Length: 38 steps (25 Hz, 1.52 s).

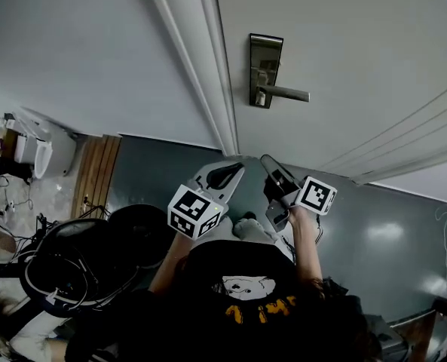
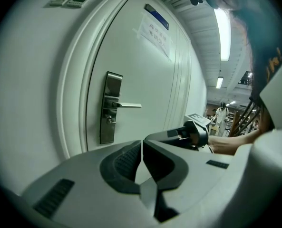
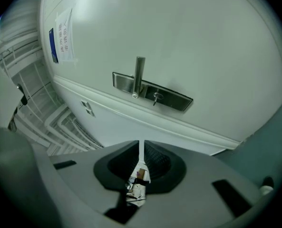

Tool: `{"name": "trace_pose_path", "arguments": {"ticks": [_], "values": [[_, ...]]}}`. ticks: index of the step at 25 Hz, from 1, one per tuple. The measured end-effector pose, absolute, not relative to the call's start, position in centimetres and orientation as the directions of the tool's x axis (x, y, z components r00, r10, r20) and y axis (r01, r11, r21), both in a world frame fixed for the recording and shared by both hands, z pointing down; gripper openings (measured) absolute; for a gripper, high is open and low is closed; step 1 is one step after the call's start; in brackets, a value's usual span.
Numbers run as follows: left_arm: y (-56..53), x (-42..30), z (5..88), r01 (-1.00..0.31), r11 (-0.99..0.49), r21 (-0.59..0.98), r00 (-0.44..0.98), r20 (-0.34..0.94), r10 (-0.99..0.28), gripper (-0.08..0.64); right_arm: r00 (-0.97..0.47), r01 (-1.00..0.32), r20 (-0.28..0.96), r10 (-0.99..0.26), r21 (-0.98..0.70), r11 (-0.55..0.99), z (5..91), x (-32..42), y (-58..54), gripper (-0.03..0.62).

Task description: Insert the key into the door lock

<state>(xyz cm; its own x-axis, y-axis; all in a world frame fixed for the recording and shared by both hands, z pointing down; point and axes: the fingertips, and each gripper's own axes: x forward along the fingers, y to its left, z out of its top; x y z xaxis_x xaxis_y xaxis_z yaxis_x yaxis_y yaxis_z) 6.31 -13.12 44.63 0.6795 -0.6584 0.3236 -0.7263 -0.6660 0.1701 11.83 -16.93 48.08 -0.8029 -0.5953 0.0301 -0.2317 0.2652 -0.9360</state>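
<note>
Right gripper (image 3: 141,145) pinches thin silver metal key (image 3: 139,172); left gripper (image 2: 141,148) closed, empty. Brushed steel lock plate (image 1: 264,70) stands far ahead. We judge approach step: next, line key with keyhole (image 3: 155,97).

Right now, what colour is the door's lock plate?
The lock plate is silvery grey metal; the left gripper view shows it best.

1. A black T-shirt (image 1: 283,277) is worn; a white figure and yellow lettering are printed on it.
2. Beyond the T-shirt, the left gripper (image 1: 227,173) and the right gripper (image 1: 272,164) are seen as grey shells lined with black ribbed pads (image 2: 124,163).
3. Between each gripper's jaws and the T-shirt, a white cube (image 1: 197,211) with black square markers is carried.
</note>
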Motion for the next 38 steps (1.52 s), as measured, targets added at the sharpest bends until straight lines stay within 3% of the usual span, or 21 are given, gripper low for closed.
{"name": "trace_pose_path", "arguments": {"ticks": [9, 23, 38], "values": [[-11.3, 4.2, 44.9, -0.718, -0.673, 0.176, 0.687, 0.329, -0.648, 0.017, -0.793, -0.228, 0.025, -0.609, -0.939, 0.259, 48.1, 9.9, -14.9, 0.021], [-1.5, -1.2, 42.8, -0.655, -0.736, 0.171, 0.753, 0.233, -0.616, 0.017, -0.746, -0.311, 0.039, -0.665, -0.903, 0.296, 45.8, 4.3, -4.2, 0.021], [2.7, -0.4, 43.7, -0.541, -0.818, 0.197, 0.837, 0.223, -0.500, 0.017, -0.632, -0.447, 0.096, -0.769, -0.856, 0.260, 45.8, 4.8, 1.2, 0.021]]}}
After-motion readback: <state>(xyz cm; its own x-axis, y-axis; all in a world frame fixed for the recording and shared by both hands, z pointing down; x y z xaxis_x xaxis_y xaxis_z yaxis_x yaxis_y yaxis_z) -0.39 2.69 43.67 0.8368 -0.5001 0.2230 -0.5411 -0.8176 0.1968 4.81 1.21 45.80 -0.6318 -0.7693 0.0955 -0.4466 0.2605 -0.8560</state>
